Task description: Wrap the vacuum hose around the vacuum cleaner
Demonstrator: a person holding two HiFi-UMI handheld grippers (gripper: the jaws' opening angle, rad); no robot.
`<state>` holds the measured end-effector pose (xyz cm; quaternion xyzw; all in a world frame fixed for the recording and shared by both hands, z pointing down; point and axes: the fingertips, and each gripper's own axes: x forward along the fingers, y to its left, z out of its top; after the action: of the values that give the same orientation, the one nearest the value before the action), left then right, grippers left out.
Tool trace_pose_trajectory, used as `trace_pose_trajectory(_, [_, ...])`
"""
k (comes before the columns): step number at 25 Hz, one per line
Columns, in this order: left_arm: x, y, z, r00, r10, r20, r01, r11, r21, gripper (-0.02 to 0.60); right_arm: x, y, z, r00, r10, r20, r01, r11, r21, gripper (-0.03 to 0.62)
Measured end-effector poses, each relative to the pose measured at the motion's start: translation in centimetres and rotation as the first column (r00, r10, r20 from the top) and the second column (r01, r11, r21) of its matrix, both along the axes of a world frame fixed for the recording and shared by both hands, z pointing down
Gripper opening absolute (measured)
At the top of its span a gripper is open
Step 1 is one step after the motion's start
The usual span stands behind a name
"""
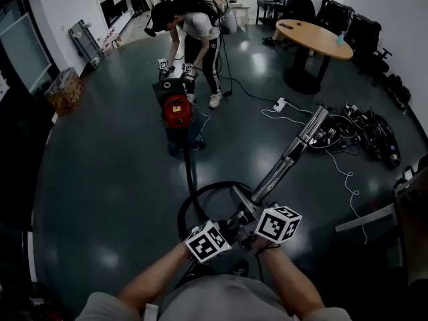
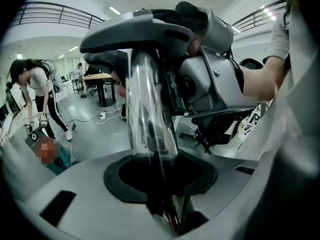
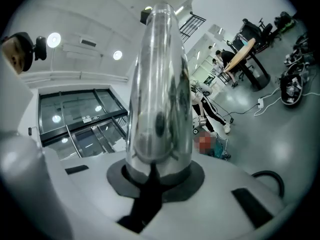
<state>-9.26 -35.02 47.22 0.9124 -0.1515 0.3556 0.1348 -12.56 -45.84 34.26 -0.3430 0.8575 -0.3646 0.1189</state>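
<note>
Holding 1 metal wand (image 1: pixel 294 149) in 2 grippers above a dark floor (image 1: pixel 100 179).
Left gripper (image 2: pixel 161 194) clenched on the wand's curved upper end; right gripper (image 3: pixel 150 181) clamped on its chrome tube just ahead. Wand points to 2 o'clock in the head view. Black hose (image 1: pixel 190 179) loops toward 11 o'clock, where the red vacuum cleaner (image 1: pixel 176 109) stands, 1 person (image 1: pixel 194 32) bent over it.

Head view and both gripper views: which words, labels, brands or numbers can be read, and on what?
None is readable.
White marker cubes: black square patterns only, no letters.
Small sign on the glass wall: too small to read.
Shiny metal vacuum tube: no print shows.
</note>
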Motion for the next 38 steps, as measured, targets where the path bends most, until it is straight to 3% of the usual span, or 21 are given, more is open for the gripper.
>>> trace_pose_trajectory(4, [-2.4,-0.7,-0.5,0.998,0.064,0.016,-0.064,0.998,0.002,0.184,-1.7,-1.4,-0.7,1.000,0.006,-0.027,-0.005,1.000,0.009,0.047])
trace_pose_trajectory(9, [-6.2,-2.8,-2.5,0.995,0.084,-0.047,-0.084,0.996,-0.001,0.266,-3.5,-3.5,-1.8,0.999,0.022,-0.047,-0.022,1.000,0.008,0.046])
trace_pose_trajectory(15, [-10.8,-4.6,-2.9,0.994,0.084,-0.064,-0.084,0.996,0.014,0.267,-4.0,-5.7,-0.8,0.990,0.077,-0.117,-0.078,0.997,-0.001,0.046])
trace_pose_trajectory(21, [-15.0,-6.0,-2.1,0.997,0.042,-0.058,-0.039,0.998,0.046,0.263,-4.7,-6.2,0.5,0.975,0.047,-0.217,-0.055,0.998,-0.032,0.046])
trace_pose_trajectory(28, [-17.2,-10.0,-4.0,0.999,-0.015,-0.051,0.024,0.986,0.167,0.008,-7.9,-7.3,2.1,0.914,-0.111,-0.391,0.082,0.993,-0.089,0.046])
trace_pose_trajectory(33, [-16.7,-13.6,-7.0,0.997,-0.066,-0.041,0.076,0.945,0.318,0.008,-8.6,-7.7,4.7,0.842,-0.257,-0.475,0.206,0.966,-0.157,0.046])
trace_pose_trajectory(38, [-13.6,-16.3,-10.9,0.996,-0.082,0.018,0.061,0.855,0.514,0.008,-7.4,-8.1,6.8,0.774,-0.395,-0.495,0.322,0.919,-0.228,0.046])
